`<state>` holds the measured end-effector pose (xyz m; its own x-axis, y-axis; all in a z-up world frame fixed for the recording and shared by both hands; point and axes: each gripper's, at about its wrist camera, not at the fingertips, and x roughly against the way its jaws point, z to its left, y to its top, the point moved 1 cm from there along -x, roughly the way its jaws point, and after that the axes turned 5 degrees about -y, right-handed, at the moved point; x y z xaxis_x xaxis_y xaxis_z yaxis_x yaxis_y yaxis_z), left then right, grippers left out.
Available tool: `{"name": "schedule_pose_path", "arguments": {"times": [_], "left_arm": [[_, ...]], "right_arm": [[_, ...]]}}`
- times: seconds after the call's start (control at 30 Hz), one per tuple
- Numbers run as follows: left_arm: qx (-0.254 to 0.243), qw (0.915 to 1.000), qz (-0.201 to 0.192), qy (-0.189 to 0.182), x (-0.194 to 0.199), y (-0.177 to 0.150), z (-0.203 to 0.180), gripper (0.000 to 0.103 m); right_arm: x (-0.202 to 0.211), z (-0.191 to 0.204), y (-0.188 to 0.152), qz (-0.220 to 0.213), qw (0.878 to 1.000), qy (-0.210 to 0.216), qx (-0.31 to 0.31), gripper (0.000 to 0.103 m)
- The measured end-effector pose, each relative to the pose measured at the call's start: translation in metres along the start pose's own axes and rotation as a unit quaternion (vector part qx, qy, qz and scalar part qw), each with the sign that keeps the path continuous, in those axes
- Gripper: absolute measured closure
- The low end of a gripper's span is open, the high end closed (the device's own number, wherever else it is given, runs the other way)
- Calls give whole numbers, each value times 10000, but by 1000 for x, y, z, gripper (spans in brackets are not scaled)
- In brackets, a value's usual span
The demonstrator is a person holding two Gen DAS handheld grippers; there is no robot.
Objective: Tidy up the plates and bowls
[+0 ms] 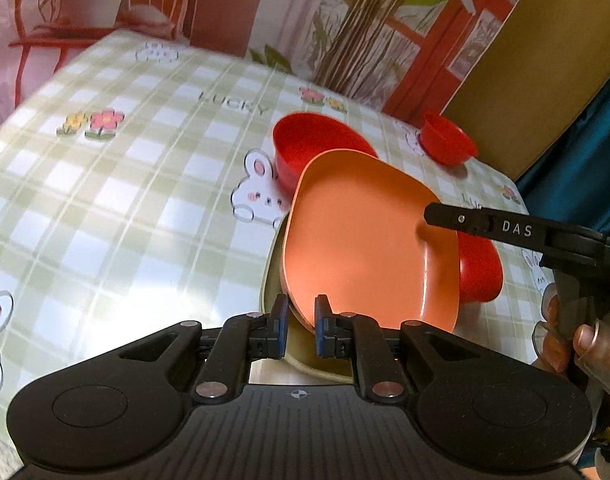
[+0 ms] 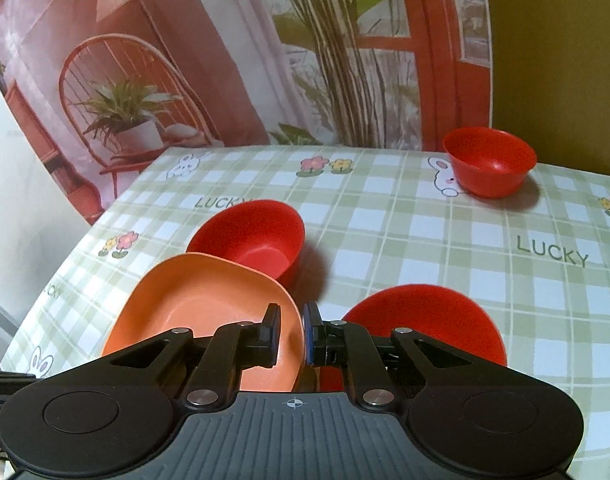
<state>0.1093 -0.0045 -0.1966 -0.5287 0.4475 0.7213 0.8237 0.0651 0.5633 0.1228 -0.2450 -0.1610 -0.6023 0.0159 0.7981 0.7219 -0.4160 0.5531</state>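
We are holding one orange plate (image 1: 361,236) between both grippers, tilted above the bench (image 1: 117,184). Starting at the left, our left gripper (image 1: 301,320) is pinching the plate's near rim, its fingers (image 1: 281,312) nearly pressed together on the thin edge. A cream plate (image 1: 271,288) is lying just under that rim, so as we are lowering we risk knocking it or landing askew on it. The grip is shallow on smooth plastic, and any twist between our two hands could let the rim slide out.

Moving right, the plate is looking square with rounded corners, glossy, with a raised lip and nothing on it. One red bowl (image 2: 251,236) is standing just behind its far edge, and the tilted plate could clip that bowl and push it.

Our right gripper (image 2: 291,334) is pinching the plate's right rim, fingers (image 2: 271,330) closed tight on it. A second red bowl (image 2: 429,320) is sitting just beside this gripper, partly under the plate's edge in the left view; we judge it the likeliest thing to be bumped. A third bowl (image 2: 489,166) is standing well apart near the far right corner, out of harm.
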Motion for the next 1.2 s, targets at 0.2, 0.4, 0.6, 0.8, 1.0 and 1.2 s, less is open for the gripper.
{"name": "schedule_pose_path", "arguments": {"times": [0.2, 0.4, 0.6, 0.8, 1.0, 1.2], "left_arm": [[103, 9999, 139, 4, -5, -7, 5, 88], [171, 9997, 189, 3, -7, -9, 9, 88], [196, 9995, 264, -12, -10, -10, 8, 88], [212, 9994, 265, -13, -11, -9, 8, 88], [203, 9994, 270, -13, -11, -9, 8, 88], [241, 9994, 260, -12, -11, -9, 9, 88]], "right_arm": [[-5, 4, -6, 89, 9999, -29, 117, 91], [-9, 4, -8, 144, 9997, -57, 174, 91], [-11, 2, -10, 205, 9996, -78, 176, 91], [-13, 2, -10, 215, 9996, -79, 182, 91], [-14, 4, -9, 207, 9994, -100, 263, 89], [-13, 5, -8, 197, 9995, -72, 240, 84]]}}
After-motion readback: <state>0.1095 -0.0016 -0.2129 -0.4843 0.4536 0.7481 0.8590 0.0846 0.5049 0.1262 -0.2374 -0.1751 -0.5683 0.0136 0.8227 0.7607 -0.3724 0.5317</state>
